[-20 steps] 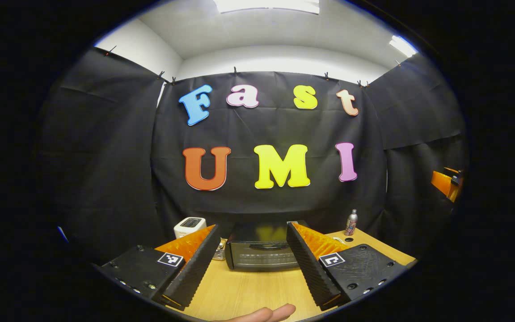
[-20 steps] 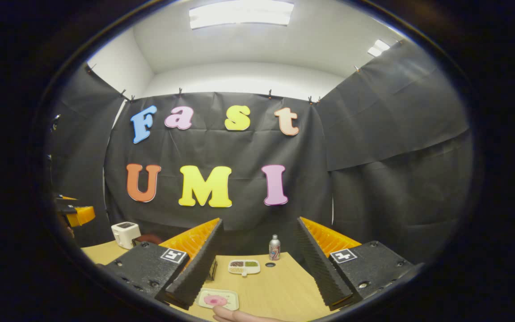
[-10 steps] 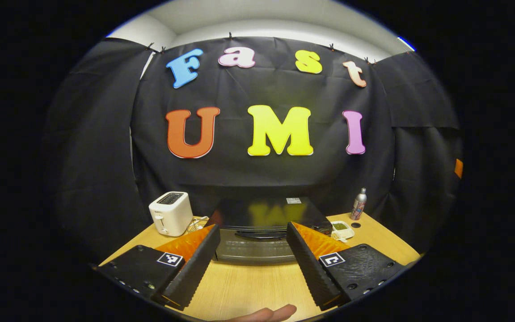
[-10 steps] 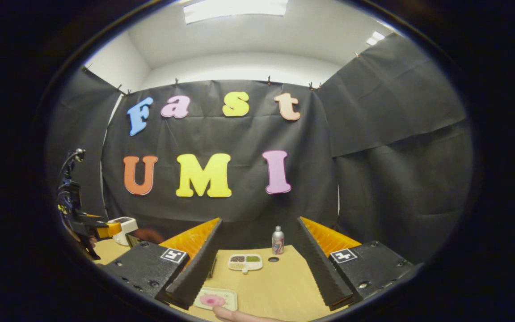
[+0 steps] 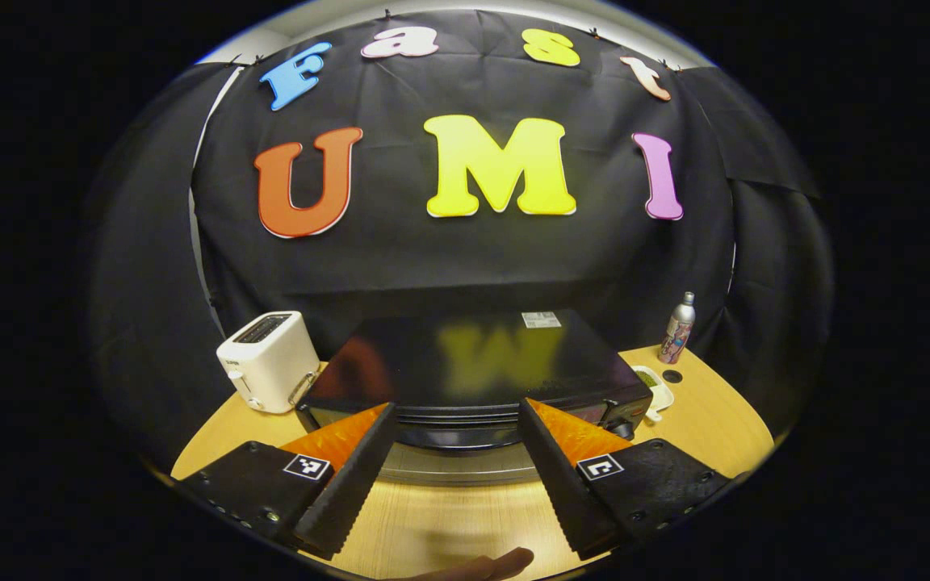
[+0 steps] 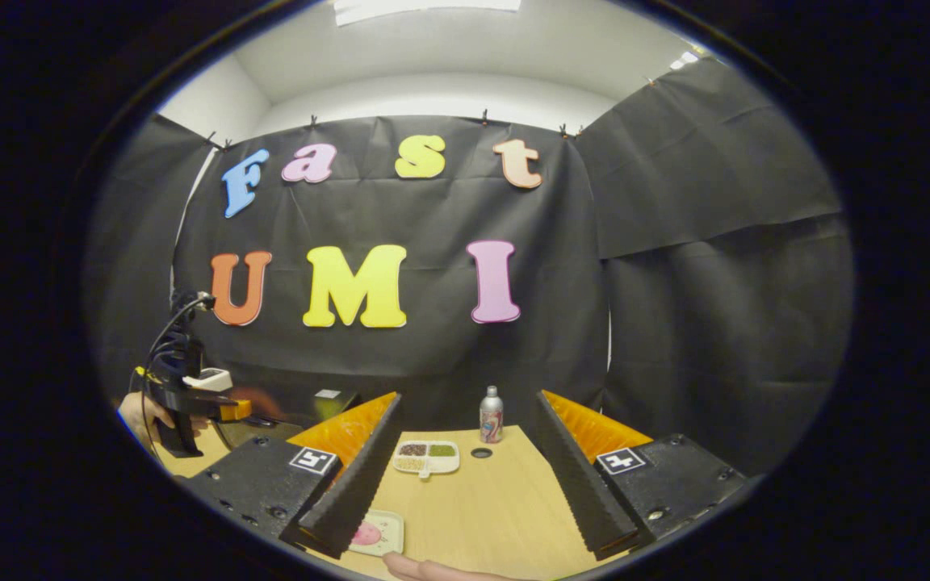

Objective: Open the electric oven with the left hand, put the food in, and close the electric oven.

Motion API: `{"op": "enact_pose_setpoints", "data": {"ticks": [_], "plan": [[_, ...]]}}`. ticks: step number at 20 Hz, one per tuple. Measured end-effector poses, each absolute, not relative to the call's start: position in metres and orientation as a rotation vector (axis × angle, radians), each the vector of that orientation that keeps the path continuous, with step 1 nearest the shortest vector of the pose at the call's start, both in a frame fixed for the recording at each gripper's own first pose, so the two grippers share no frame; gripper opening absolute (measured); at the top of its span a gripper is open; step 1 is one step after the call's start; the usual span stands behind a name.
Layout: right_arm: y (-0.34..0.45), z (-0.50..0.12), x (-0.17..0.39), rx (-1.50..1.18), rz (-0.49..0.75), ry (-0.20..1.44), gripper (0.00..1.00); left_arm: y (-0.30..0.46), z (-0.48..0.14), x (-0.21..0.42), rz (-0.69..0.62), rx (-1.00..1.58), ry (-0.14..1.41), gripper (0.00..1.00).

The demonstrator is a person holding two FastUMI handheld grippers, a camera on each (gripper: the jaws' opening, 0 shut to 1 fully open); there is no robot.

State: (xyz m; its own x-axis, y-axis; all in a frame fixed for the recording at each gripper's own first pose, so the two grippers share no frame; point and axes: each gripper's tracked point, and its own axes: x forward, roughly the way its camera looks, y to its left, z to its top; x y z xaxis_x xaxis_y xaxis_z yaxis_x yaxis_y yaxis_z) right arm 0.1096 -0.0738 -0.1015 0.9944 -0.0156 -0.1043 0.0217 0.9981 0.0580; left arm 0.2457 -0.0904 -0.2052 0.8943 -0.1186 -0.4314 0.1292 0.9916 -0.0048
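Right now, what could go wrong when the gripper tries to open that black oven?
1. The left gripper is open and lined up on the oven, whose door looks closed; its handle is hard to make out, so the fingers might miss it.
2. The toaster stands close beside the oven and could get bumped.
3. The food plate lies at the table's near edge by the open right gripper, so a clumsy grab might push it off.
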Motion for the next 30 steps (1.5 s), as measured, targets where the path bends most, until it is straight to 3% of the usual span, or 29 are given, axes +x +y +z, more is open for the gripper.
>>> {"op": "enact_pose_setpoints", "data": {"ticks": [3,4,5,6,8,9,10,30], "plan": [[-0.084,-0.100,0.108,0.040,-0.032,0.088,1.00,-0.091,-0.221,0.254,-0.115,0.020,0.490,0.97],[-0.088,-0.101,0.107,0.035,-0.037,0.084,1.00,-0.088,-0.222,0.260,-0.109,0.029,0.478,0.87],[-0.090,-0.100,0.106,0.032,-0.039,0.083,1.00,-0.091,-0.222,0.257,-0.115,0.018,0.491,0.97],[-0.091,-0.101,0.104,0.031,-0.039,0.083,1.00,-0.095,-0.221,0.262,-0.117,0.013,0.480,0.98],[-0.093,-0.099,0.103,0.031,-0.038,0.085,1.00,-0.094,-0.221,0.261,-0.128,0.015,0.495,0.95],[-0.093,-0.097,0.102,0.032,-0.039,0.085,1.00,-0.094,-0.223,0.259,-0.133,0.015,0.507,0.84],[-0.093,-0.097,0.100,0.033,-0.038,0.086,1.00,-0.094,-0.221,0.259,-0.136,0.015,0.504,0.96],[-0.074,-0.067,0.046,-0.007,0.000,0.058,1.00,-0.086,-0.232,0.196,-0.143,0.006,0.451,0.96]]}}
